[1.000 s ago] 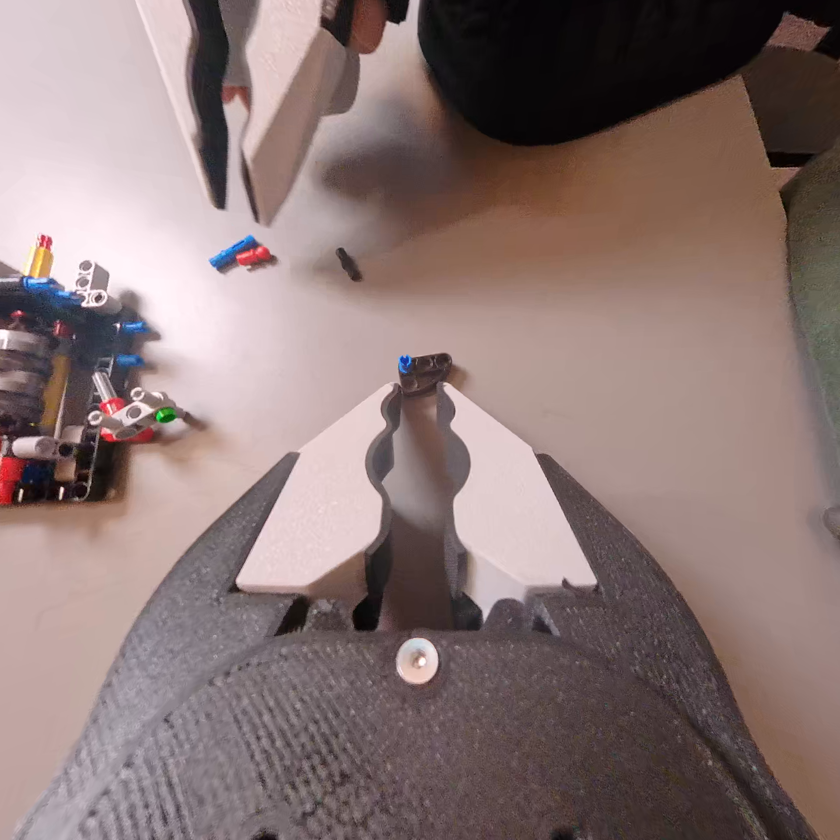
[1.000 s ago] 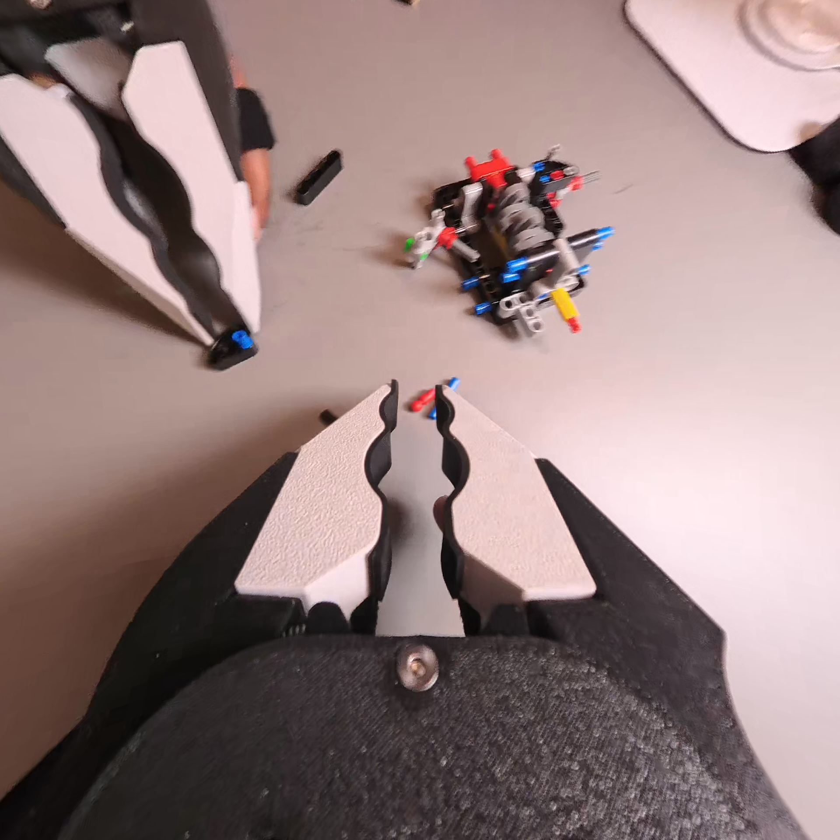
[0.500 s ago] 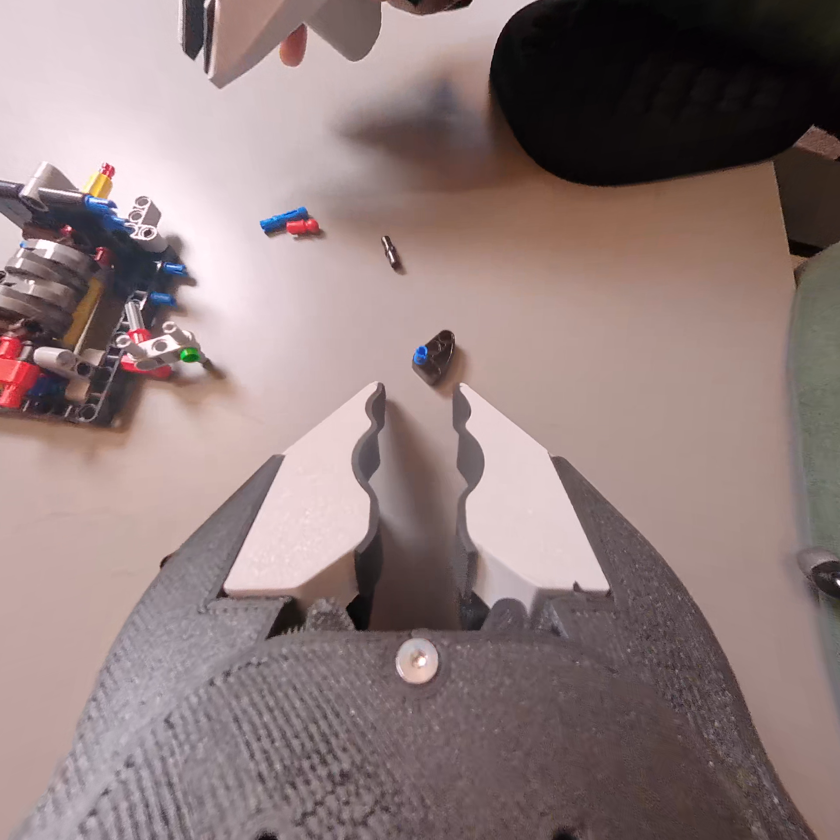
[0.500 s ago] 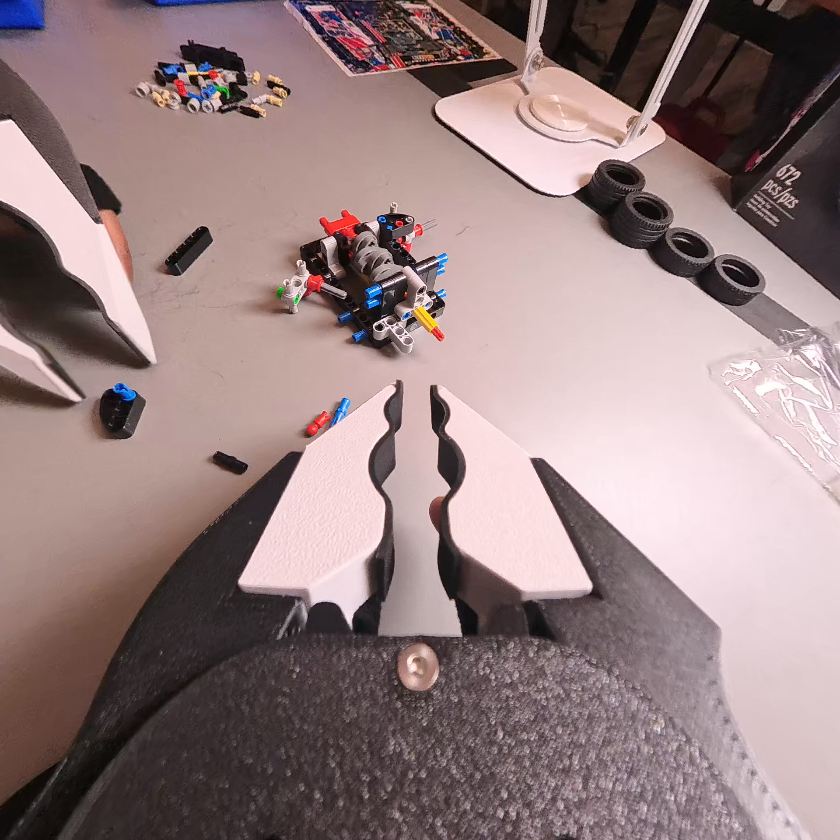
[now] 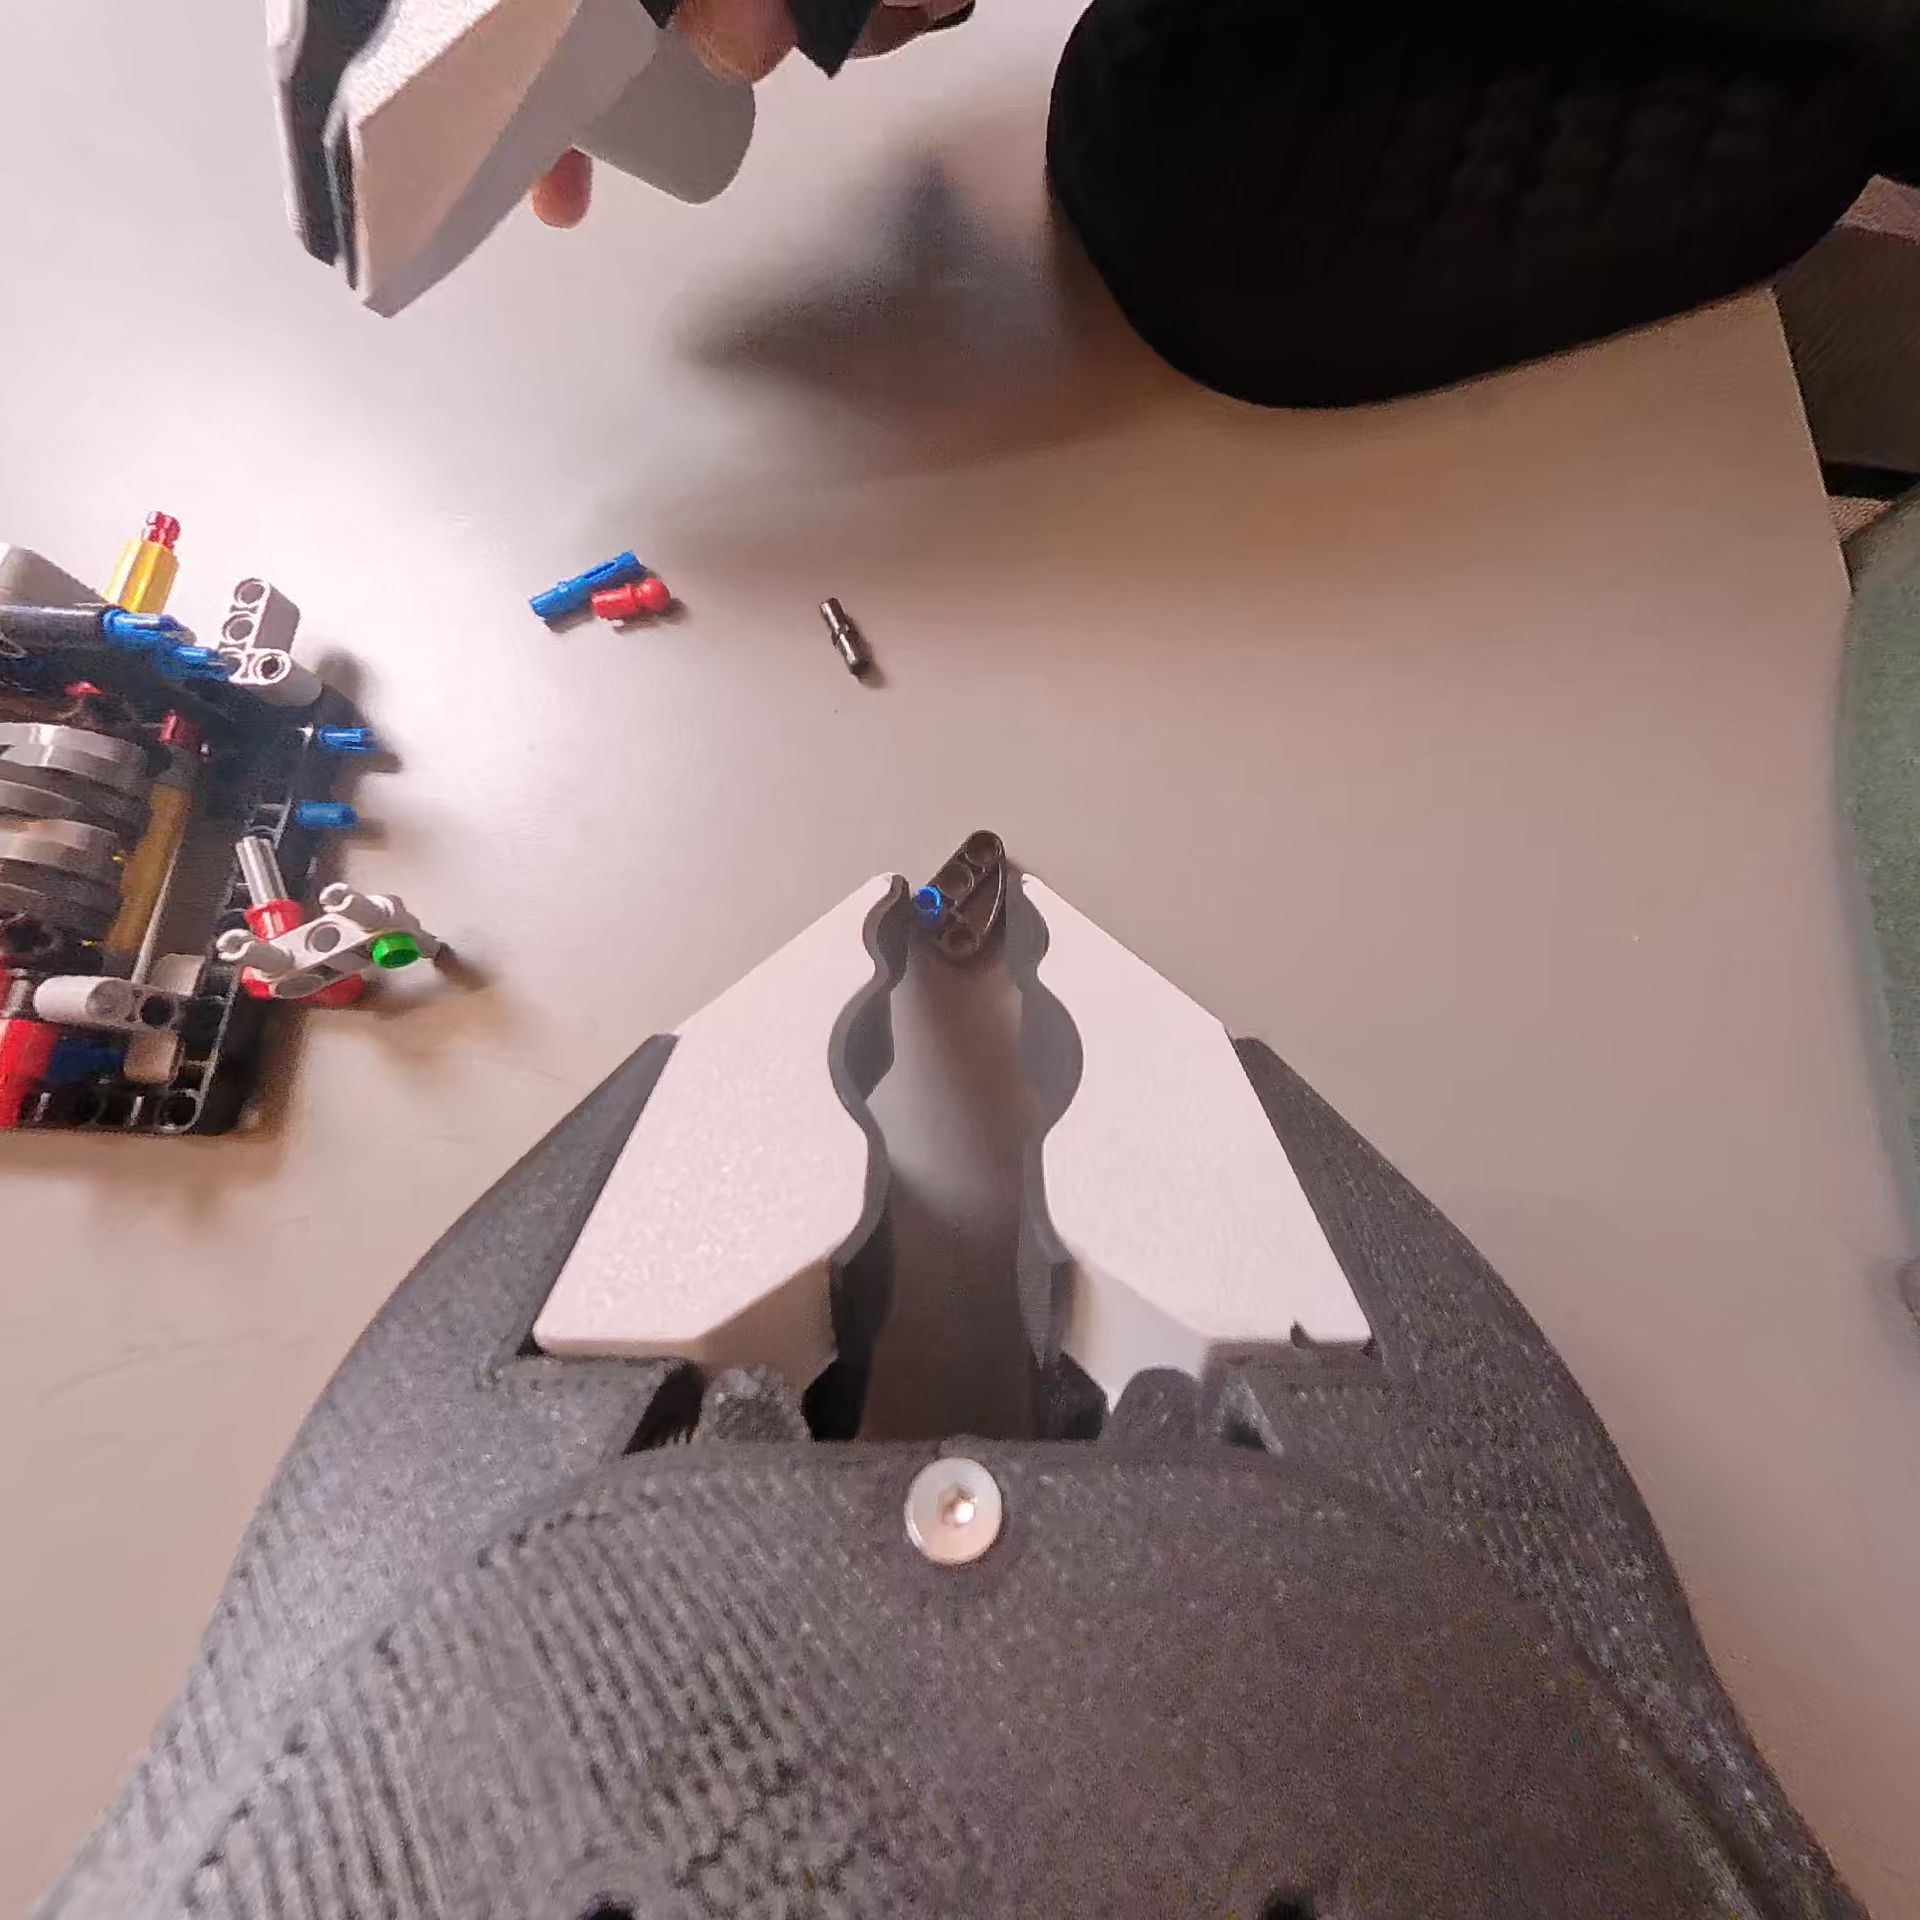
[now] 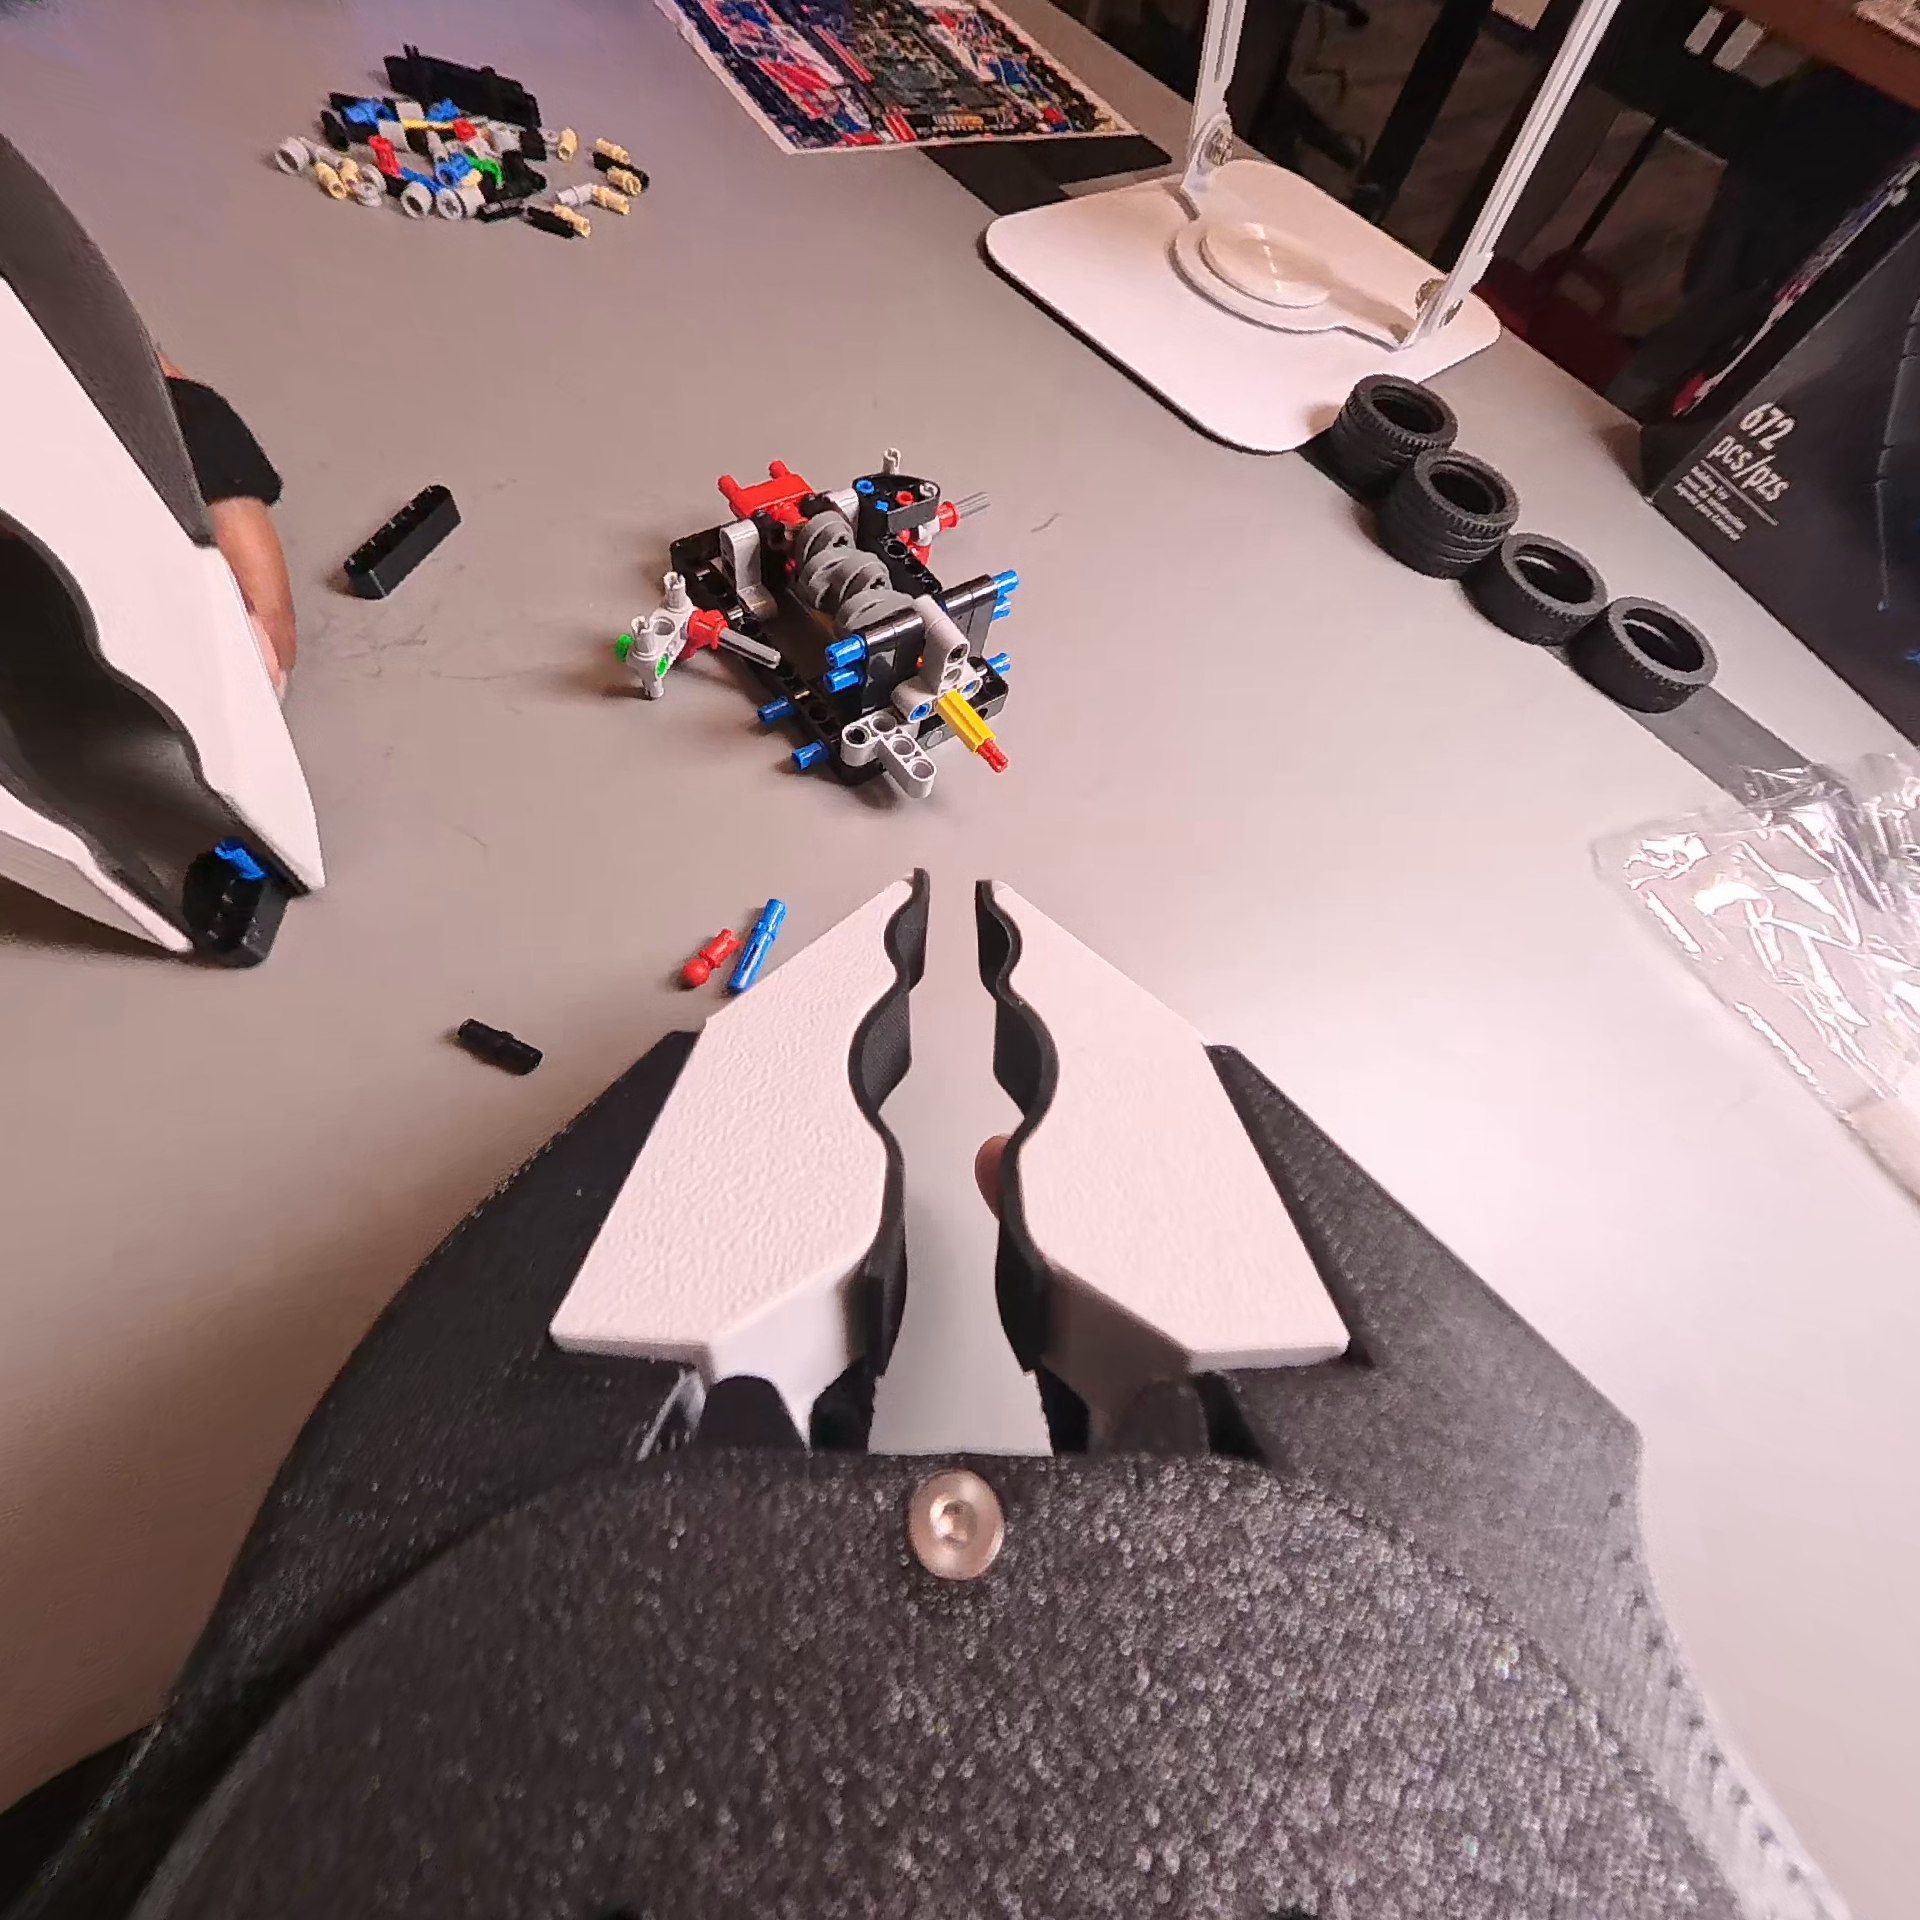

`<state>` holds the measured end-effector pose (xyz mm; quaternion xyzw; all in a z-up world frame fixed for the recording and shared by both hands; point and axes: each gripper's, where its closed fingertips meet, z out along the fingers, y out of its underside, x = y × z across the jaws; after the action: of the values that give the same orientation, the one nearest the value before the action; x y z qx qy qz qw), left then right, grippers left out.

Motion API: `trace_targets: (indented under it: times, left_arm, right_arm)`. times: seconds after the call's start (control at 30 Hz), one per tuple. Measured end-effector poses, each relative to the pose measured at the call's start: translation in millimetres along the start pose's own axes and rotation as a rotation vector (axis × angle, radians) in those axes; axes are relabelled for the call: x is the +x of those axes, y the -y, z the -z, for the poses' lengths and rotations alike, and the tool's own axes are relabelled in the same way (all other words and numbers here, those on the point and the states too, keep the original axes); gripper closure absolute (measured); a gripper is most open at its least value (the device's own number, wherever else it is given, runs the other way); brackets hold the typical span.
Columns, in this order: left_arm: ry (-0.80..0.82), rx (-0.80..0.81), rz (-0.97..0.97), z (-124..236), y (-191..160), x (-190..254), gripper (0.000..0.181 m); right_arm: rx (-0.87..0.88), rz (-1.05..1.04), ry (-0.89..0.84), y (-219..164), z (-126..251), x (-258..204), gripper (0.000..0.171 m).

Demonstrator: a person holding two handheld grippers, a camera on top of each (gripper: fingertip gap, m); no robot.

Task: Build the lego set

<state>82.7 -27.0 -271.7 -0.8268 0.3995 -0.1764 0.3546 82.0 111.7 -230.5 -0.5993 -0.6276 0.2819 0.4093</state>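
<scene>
Left gripper (image 5: pixel 956 894) has its two white fingers around a small black lego piece (image 5: pixel 968 891) that has a blue pin (image 5: pixel 928 898) stuck in it. Whether the fingers squeeze it yet or just sit beside it cannot be told; a gap shows between them in the left wrist view. The piece lies on the desk (image 5: pixel 1351 727), to the right of the half-built lego model (image 5: pixel 135 831) and well apart from it. It is short and rounded, with a few round holes in a row. It looks very light and hard, and its smooth plastic may slip, so it is likely best held by its two flat sides, away from the blue pin. A blue pin and a red pin (image 5: pixel 597 600) lie together between the model and a small black pin (image 5: pixel 844 640). Right gripper (image 6: pixel 951 883) hovers near the model, its fingers a little apart and holding nothing. The model is black with grey, red, blue and yellow parts, and blue pins stick out of its sides.
</scene>
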Motion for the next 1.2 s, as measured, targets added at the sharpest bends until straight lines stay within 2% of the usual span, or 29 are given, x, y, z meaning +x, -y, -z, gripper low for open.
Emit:
trace_targets:
  times: [0.33, 0.47, 0.93, 1.07, 1.2]
  left_arm:
    - [-0.005, -0.004, -0.034, 9, -8, -10, 0.162]
    - [0.002, -0.006, -0.029, 14, -11, -16, 0.153]
    - [0.039, 0.001, -0.025, 27, -20, -24, 0.159]
    - [0.068, 0.065, 0.007, 32, -12, -31, 0.162]
    - [0.085, 0.213, 0.096, 44, 8, -39, 0.163]
  right_arm:
    - [-0.195, 0.038, 0.206, -22, -7, -47, 0.162]
    - [-0.251, 0.049, 0.179, -24, -13, -46, 0.163]
    - [-0.355, 0.130, 0.143, -29, -17, -46, 0.169]
    - [-0.295, 0.140, 0.144, -24, -17, -45, 0.170]
    - [0.017, 0.203, 0.199, 28, -4, -62, 0.169]
